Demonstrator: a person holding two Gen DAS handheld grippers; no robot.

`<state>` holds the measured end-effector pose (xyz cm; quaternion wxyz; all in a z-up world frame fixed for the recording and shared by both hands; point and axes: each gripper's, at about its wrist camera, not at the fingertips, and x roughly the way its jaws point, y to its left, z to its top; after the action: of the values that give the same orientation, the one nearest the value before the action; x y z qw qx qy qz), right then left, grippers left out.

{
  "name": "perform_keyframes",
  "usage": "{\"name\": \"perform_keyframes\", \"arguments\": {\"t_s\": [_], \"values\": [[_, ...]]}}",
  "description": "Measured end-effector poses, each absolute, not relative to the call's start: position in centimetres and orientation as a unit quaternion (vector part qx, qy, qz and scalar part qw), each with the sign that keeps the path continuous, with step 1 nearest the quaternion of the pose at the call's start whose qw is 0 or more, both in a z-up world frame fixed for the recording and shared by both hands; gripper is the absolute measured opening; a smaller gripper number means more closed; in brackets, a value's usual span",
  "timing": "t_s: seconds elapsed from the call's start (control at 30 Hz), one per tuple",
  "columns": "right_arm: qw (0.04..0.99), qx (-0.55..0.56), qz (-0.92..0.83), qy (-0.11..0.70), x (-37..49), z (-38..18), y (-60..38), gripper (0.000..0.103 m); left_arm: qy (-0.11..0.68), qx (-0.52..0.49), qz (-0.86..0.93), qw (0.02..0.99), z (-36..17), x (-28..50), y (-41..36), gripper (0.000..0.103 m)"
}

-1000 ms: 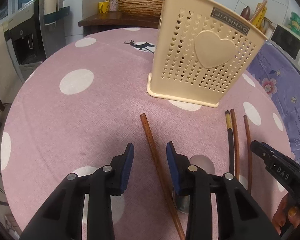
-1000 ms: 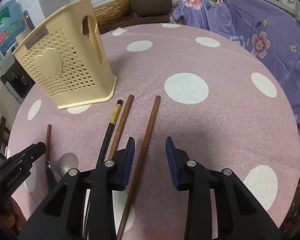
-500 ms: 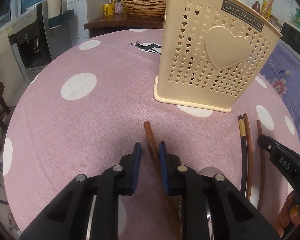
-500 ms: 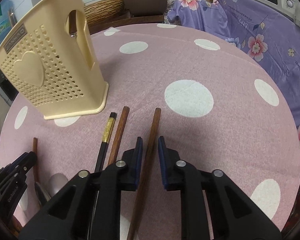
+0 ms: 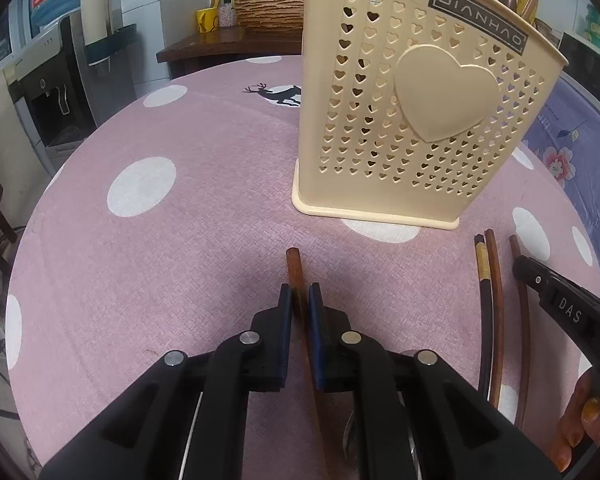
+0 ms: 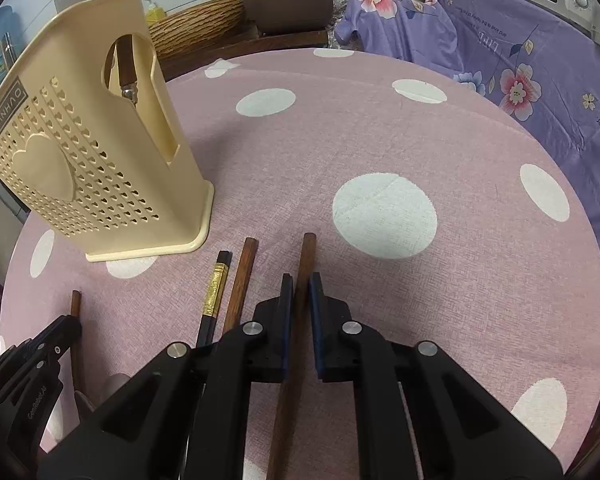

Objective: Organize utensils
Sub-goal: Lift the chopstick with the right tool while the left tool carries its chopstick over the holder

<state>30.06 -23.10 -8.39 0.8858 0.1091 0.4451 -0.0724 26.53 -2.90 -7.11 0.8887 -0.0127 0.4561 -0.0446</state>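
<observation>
A cream perforated utensil holder (image 5: 416,120) stands upright on the pink polka-dot table; it also shows in the right wrist view (image 6: 88,160). My left gripper (image 5: 299,300) is shut on a brown wooden chopstick (image 5: 294,270) that lies on the cloth. My right gripper (image 6: 299,292) is shut on another brown wooden chopstick (image 6: 306,254), also at table level. A black chopstick with a gold band (image 6: 216,292) and a brown chopstick (image 6: 242,276) lie just left of the right gripper. A spoon bowl (image 6: 114,384) lies partly hidden near the left gripper.
The holder holds a wooden-handled utensil (image 6: 126,68). A purple floral cloth (image 6: 540,64) covers furniture to the right. A wooden sideboard with a wicker basket (image 5: 268,12) stands behind the table. A water dispenser (image 5: 64,92) stands at far left.
Both grippers have moved forward and down and closed, each on a brown chopstick. The holder looms closer in both views.
</observation>
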Motion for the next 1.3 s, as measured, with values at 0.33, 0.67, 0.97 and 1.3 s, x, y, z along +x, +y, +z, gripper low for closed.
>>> {"name": "perform_keyframes", "arguments": {"t_s": [0.33, 0.67, 0.97, 1.3], "values": [[0.892, 0.160, -0.026, 0.423, 28.9, -7.4, -24.0, 0.008, 0.427, -0.045, -0.063, 0.901, -5.1, 25.6, -2.5, 0.009], [0.936, 0.159, 0.066, 0.307, 22.4, 0.8, -25.8, 0.008, 0.282, -0.085, -0.098, 0.951, 5.0, 19.2, 0.9, 0.008], [0.954, 0.133, 0.106, 0.247, 16.6, 5.7, -27.1, 0.008, 0.229, -0.089, -0.095, 0.965, 7.7, 16.8, 2.4, 0.008], [0.955, 0.127, 0.126, 0.238, 15.8, 7.0, -27.0, 0.008, 0.212, -0.079, -0.096, 0.969, 8.5, 16.4, 2.7, 0.008]]}}
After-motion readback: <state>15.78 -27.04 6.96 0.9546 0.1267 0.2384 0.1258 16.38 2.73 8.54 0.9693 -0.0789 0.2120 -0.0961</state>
